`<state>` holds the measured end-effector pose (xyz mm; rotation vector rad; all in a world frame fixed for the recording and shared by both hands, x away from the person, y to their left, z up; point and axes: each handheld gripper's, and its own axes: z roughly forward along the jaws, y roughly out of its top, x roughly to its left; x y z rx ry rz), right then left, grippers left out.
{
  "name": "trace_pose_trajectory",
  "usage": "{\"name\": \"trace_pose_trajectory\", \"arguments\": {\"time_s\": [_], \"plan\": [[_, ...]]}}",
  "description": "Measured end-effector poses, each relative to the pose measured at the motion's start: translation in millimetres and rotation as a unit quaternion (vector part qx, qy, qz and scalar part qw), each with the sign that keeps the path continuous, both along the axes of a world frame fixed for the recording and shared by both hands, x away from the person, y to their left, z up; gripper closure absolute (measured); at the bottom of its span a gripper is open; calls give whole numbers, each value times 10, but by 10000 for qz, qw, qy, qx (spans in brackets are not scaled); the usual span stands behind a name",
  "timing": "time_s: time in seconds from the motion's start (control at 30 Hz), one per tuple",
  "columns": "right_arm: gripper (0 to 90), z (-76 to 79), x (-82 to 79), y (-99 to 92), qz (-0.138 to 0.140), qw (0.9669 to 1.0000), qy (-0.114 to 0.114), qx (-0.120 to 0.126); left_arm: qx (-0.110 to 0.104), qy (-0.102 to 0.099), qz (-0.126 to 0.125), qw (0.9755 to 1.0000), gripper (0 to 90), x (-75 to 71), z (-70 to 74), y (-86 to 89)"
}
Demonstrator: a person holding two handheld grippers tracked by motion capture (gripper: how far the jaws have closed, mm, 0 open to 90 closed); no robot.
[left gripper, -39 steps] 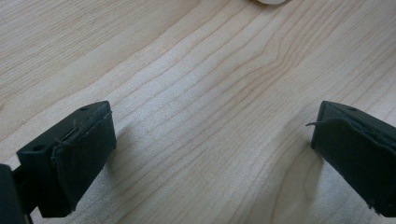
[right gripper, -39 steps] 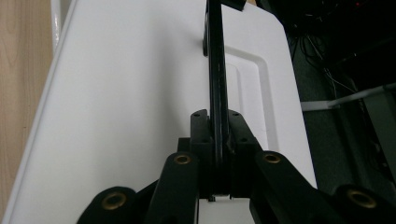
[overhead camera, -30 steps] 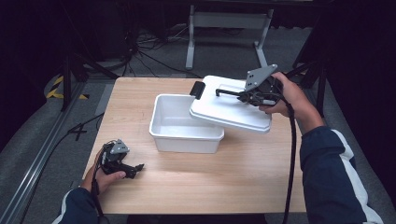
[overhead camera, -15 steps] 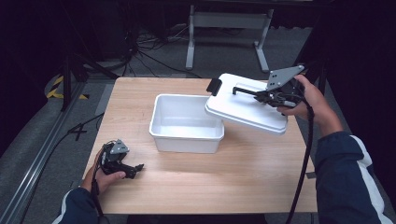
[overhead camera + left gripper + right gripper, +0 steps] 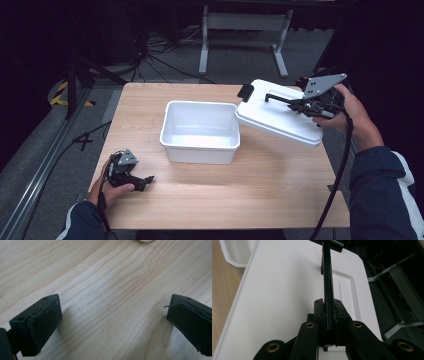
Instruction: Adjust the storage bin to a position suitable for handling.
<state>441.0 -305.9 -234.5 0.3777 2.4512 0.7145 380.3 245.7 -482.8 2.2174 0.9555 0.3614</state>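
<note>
A white rectangular bin (image 5: 200, 131) stands open on the wooden table (image 5: 260, 185). Its white lid (image 5: 277, 120) hangs tilted in the air to the right of the bin, over the table's right edge. My right gripper (image 5: 300, 104) is shut on the lid's black handle (image 5: 327, 277), which runs up between the jaws in the right gripper view. A black latch (image 5: 245, 91) sits on the lid's left end. My left gripper (image 5: 142, 181) rests on the table near the front left corner, open, with bare wood (image 5: 112, 302) between its fingers (image 5: 42, 322).
A metal stand (image 5: 242, 30) and cables lie on the floor beyond the table. A rail (image 5: 30, 195) runs along the floor at the left. A corner of the bin (image 5: 237, 252) appears beside the lid in the right gripper view.
My right gripper has carried the lid to the right, off the bin and partly past the table's right edge. The left gripper has stayed put.
</note>
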Motion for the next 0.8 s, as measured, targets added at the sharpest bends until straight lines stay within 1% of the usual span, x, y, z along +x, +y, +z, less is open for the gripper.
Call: {"name": "trace_pose_trajectory", "arguments": {"time_s": [0.17,0.27,0.37,0.43,0.57,0.67,0.73,0.8], "plan": [[844,-69,-1,-86,-75,10000,40,-29,0,0,0,10000,4,0,0,0],[845,-130,0,-168,-164,9998,74,61,0,0,0,10000,4,0,0,0],[845,-196,4,-220,-210,9997,116,30,0,-1,-1,10000,3,0,0,0],[844,-243,8,-243,-265,9995,162,23,-1,-1,1,10000,4,0,0,0],[844,-333,23,-269,-295,9994,203,20,-1,0,0,10000,3,0,0,0],[844,-405,45,-286,-308,9991,279,37,-2,-1,1,10000,3,0,0,0],[845,-458,61,-291,-358,9990,278,29,0,-1,0,10000,4,0,0,0],[845,-512,77,-289,-371,9987,343,41,1,-1,-1,10000,4,0,0,0]]}}
